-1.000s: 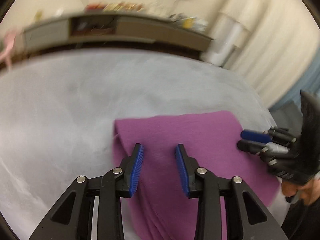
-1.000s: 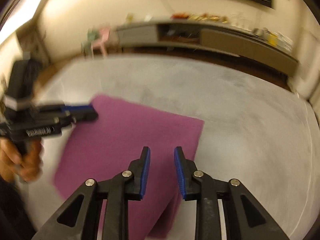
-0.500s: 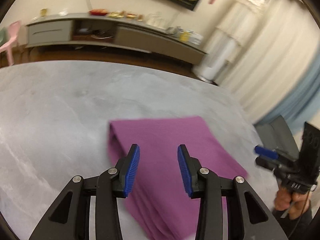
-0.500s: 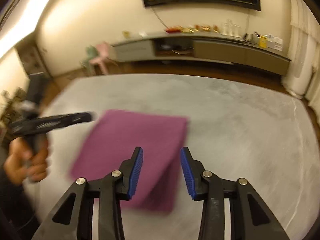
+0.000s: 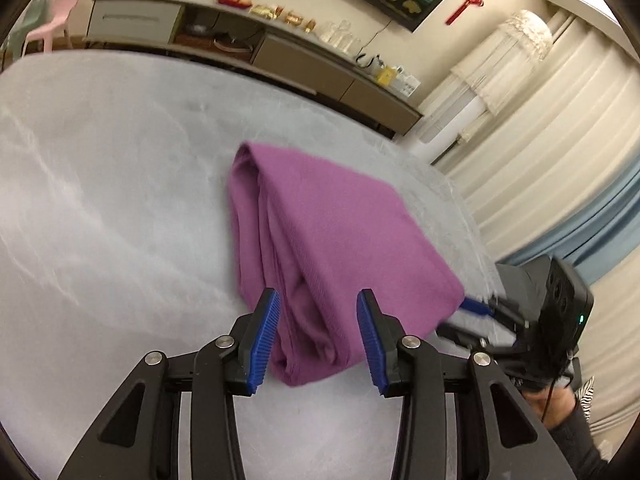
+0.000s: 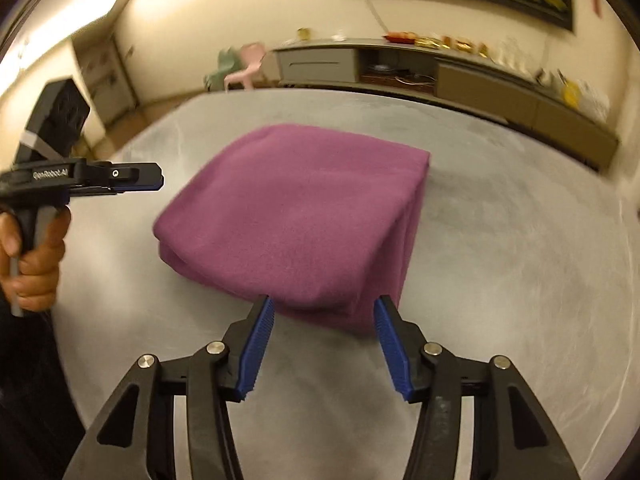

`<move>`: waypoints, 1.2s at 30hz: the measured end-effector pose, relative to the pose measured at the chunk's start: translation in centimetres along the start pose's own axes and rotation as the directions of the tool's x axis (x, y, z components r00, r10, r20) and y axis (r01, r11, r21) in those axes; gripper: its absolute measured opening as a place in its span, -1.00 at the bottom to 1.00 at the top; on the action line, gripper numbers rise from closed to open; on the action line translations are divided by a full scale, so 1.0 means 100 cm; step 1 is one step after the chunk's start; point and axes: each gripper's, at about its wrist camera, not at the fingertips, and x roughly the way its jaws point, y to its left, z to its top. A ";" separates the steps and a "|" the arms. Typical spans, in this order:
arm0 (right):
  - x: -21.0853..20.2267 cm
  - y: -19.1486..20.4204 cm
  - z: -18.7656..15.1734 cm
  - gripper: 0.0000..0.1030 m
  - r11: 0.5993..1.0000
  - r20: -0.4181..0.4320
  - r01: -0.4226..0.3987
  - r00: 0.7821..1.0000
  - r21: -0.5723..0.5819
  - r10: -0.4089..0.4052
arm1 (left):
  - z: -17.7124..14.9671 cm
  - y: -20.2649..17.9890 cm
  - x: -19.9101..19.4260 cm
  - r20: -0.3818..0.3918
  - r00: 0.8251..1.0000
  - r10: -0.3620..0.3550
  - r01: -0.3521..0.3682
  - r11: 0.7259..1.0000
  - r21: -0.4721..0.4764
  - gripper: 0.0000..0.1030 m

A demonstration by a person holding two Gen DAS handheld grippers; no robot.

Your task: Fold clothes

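Note:
A purple cloth (image 5: 320,232) lies folded in several layers on the grey table (image 5: 100,200); it also shows in the right wrist view (image 6: 296,212). My left gripper (image 5: 318,340) is open and empty, with the cloth's near corner between its blue pads but apart from them. My right gripper (image 6: 324,348) is open and empty just short of the cloth's near edge. The right gripper also shows at the cloth's right corner in the left wrist view (image 5: 476,308). The left gripper shows left of the cloth in the right wrist view (image 6: 136,178).
A long low cabinet (image 5: 240,40) with small items on top runs along the far wall. A pink chair (image 5: 52,20) stands at the far left. White and blue curtains (image 5: 560,160) hang on the right. The grey table spreads round the cloth on all sides.
Both grippers have drawn back from above the cloth toward its near edges and opened wider. The cloth now lies folded and lumpier, with layered edges showing.

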 end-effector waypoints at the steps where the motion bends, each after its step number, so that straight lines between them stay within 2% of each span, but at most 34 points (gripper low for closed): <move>1: 0.004 0.003 0.003 0.06 0.999 -0.009 0.011 1.000 -0.039 -0.011 | -0.006 -0.001 0.000 -0.008 1.000 -0.011 0.011 1.000 0.007 -0.22; 3: 0.007 0.011 0.008 0.06 0.991 -0.018 0.027 0.999 -0.135 -0.029 | -0.019 -0.003 0.001 -0.024 0.999 -0.026 0.027 0.999 0.029 -0.22; 4: 0.004 0.014 0.009 0.06 0.984 -0.018 0.030 0.999 -0.175 -0.034 | -0.025 -0.007 0.002 -0.036 0.999 -0.012 0.015 0.998 0.061 -0.22; 7: 0.000 0.020 0.014 0.06 0.967 -0.006 0.040 0.999 -0.252 -0.043 | -0.039 -0.023 0.014 -0.081 0.995 0.060 -0.045 0.984 0.170 -0.22; 11: 0.002 0.025 0.018 0.05 0.946 -0.008 0.001 1.000 -0.324 -0.003 | -0.041 -0.027 0.031 -0.065 0.986 0.155 -0.137 0.964 0.228 -0.22; 12: 0.007 0.028 0.017 -0.01 0.937 -0.032 -0.005 0.999 -0.350 -0.007 | -0.040 -0.026 0.034 -0.056 0.984 0.169 -0.152 0.961 0.229 -0.22; 13: 0.013 0.030 0.014 -0.51 0.925 -0.070 -0.008 0.997 -0.380 -0.020 | -0.039 -0.024 0.036 -0.052 0.982 0.181 -0.165 0.960 0.224 -0.22; 14: 0.018 0.032 0.012 -0.61 0.911 -0.107 -0.013 0.994 -0.413 -0.034 | -0.039 -0.019 0.038 -0.058 0.980 0.191 -0.176 0.962 0.208 -0.22; 16: 0.019 0.032 0.010 -0.68 0.891 -0.146 -0.019 0.988 -0.453 -0.053 | -0.038 -0.010 0.041 -0.068 0.976 0.205 -0.190 0.966 0.175 -0.20; 18: 0.012 0.024 0.015 -0.70 0.895 -0.151 -0.015 0.987 -0.446 -0.059 | -0.035 -0.008 0.039 -0.074 0.979 0.188 -0.176 0.973 0.150 -0.19; 24: 0.017 0.020 0.009 -0.64 0.897 -0.175 0.003 0.980 -0.442 -0.090 | -0.038 -0.011 0.032 -0.078 0.982 0.171 -0.157 0.975 0.160 -0.20; 26: 0.008 0.014 0.011 -0.28 0.915 -0.159 0.038 0.981 -0.402 -0.110 | -0.035 -0.014 0.018 -0.049 0.988 0.149 -0.139 0.977 0.163 -0.25; 28: -0.015 0.008 0.012 -0.26 0.939 -0.104 0.093 0.985 -0.331 -0.135 | -0.027 -0.018 -0.005 0.010 0.994 0.108 -0.108 0.980 0.167 -0.25; 31: -0.059 0.004 0.012 -0.26 0.977 0.062 0.136 0.990 -0.162 -0.127 | -0.014 -0.017 -0.041 0.131 0.991 0.023 -0.039 0.992 0.120 -0.25; 32: -0.069 0.004 0.013 -0.26 0.988 0.115 0.113 0.988 -0.103 -0.101 | -0.010 -0.015 -0.047 0.164 0.986 -0.010 -0.006 0.995 0.097 -0.25; 33: -0.071 0.005 0.013 -0.26 0.995 0.142 0.081 0.987 -0.065 -0.071 | -0.008 -0.013 -0.042 0.164 0.986 -0.028 0.014 0.996 0.086 -0.25; 35: -0.057 0.011 0.014 -0.27 0.999 0.136 0.012 0.991 -0.043 -0.006 | -0.008 -0.014 -0.018 0.110 0.993 -0.031 0.022 0.996 0.081 -0.25; 36: -0.042 0.013 0.013 -0.27 0.999 0.100 -0.009 0.995 -0.045 0.014 | -0.009 -0.014 -0.004 0.075 0.997 -0.015 0.009 0.996 0.084 -0.26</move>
